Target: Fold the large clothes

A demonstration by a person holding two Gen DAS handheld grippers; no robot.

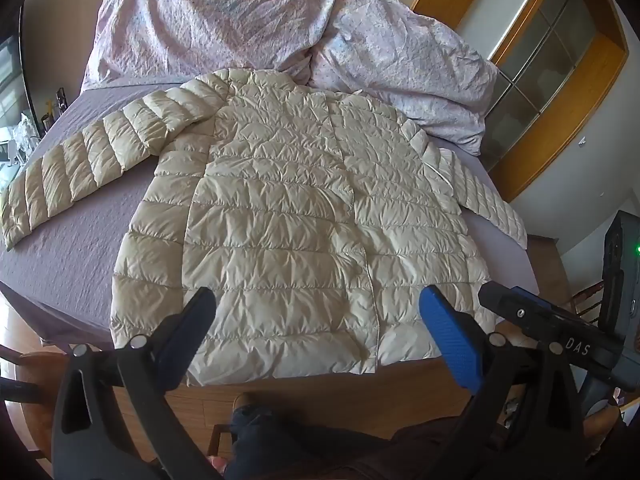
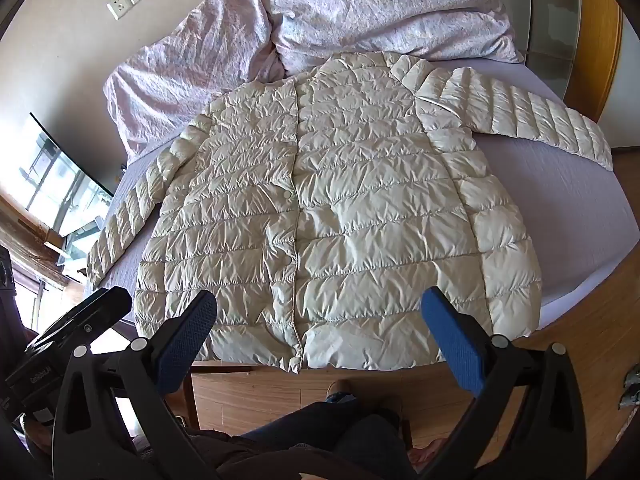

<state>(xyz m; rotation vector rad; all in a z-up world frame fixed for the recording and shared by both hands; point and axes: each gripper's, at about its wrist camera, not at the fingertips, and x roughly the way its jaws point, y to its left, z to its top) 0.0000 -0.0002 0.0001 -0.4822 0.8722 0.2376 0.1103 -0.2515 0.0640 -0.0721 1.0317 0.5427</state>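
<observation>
Bed point(image 1: 80, 216) bears one jacket point(image 1: 288, 208), two sleeves spread

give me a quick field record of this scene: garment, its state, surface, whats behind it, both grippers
garment: cream quilted puffer jacket
state: flat, front up, snapped closed, both sleeves spread out, unfolded
surface: lilac bed sheet
behind: crumpled pink floral duvet, beyond the collar
left hand-held gripper: open, empty, above the hem
right hand-held gripper: open, empty, above the hem
</observation>
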